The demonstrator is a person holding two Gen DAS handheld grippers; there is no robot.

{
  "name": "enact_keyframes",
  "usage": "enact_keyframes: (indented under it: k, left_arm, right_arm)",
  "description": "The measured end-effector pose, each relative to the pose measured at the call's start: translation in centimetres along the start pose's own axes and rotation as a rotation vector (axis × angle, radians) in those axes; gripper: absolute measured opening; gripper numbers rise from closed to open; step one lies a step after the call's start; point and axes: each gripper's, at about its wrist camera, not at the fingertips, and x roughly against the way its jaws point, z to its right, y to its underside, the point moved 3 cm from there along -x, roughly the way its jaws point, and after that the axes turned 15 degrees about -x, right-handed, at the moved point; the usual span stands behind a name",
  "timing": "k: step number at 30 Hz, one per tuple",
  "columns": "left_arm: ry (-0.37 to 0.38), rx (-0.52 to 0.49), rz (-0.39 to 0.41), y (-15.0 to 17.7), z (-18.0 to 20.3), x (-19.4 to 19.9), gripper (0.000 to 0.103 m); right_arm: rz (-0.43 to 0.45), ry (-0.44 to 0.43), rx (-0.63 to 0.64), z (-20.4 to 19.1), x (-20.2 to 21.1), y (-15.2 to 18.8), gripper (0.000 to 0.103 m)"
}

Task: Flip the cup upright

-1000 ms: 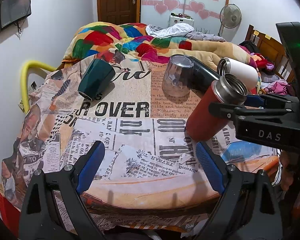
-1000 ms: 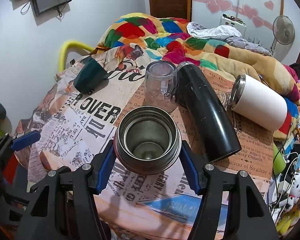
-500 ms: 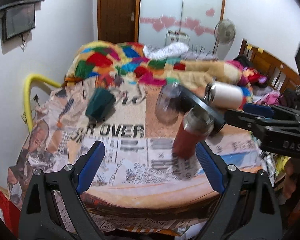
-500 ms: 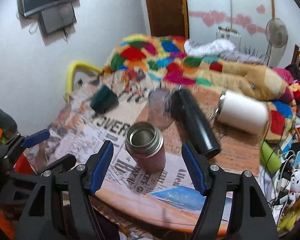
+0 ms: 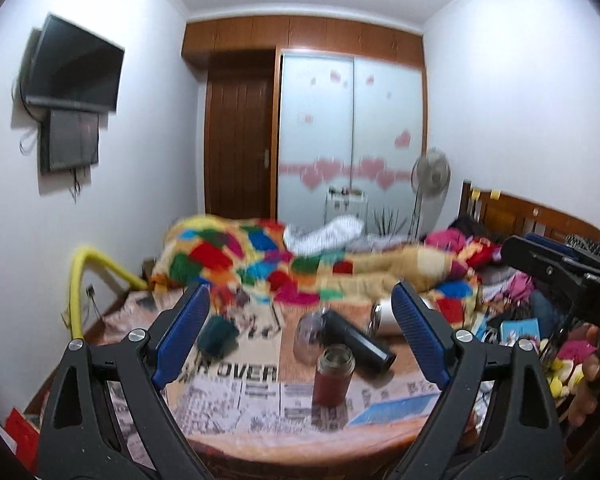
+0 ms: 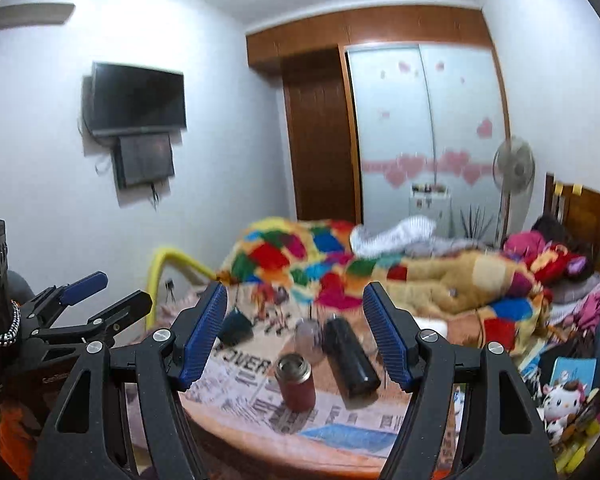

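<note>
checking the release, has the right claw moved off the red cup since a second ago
Yes. The right claw has let go and backed away; the red cup now stands alone, upright, beside the black flask.

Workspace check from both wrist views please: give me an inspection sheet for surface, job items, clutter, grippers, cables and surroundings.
Surface: round table under a newspaper-print cloth, pushed against the bed.
Job's things: red cup stands upright, mouth up, near the front edge. Black flask, white tumbler and dark green cup lie on their sides; clear glass is too blurred to judge.
Clutter: toys and books beside the table.
Grippers: left gripper open, empty; right gripper open, empty, clear of the red cup.
Cables: dangling wires under the wall TV.
Surroundings: patchwork quilt on bed, standing fan, wardrobe doors.
</note>
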Motion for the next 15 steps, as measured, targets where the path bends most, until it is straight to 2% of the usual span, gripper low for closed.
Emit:
enact_keyframes:
  k: [6,11,15]
  left_arm:
    - [-0.030,-0.005,0.076,-1.0,0.7,3.8,0.093]
    - [-0.038,0.006,0.090,-1.0,0.8,5.2,0.098]
    - [-0.046,-0.002,0.087,-0.7,1.1,5.8,0.099]
  right_arm:
    - [0.095,-0.004,0.009,-1.2,2.6,0.5,0.074]
    - [0.133,0.020,0.014,-1.2,3.4,0.9,0.098]
    - [0.144,0.031,0.007,-0.8,4.7,1.2,0.103]
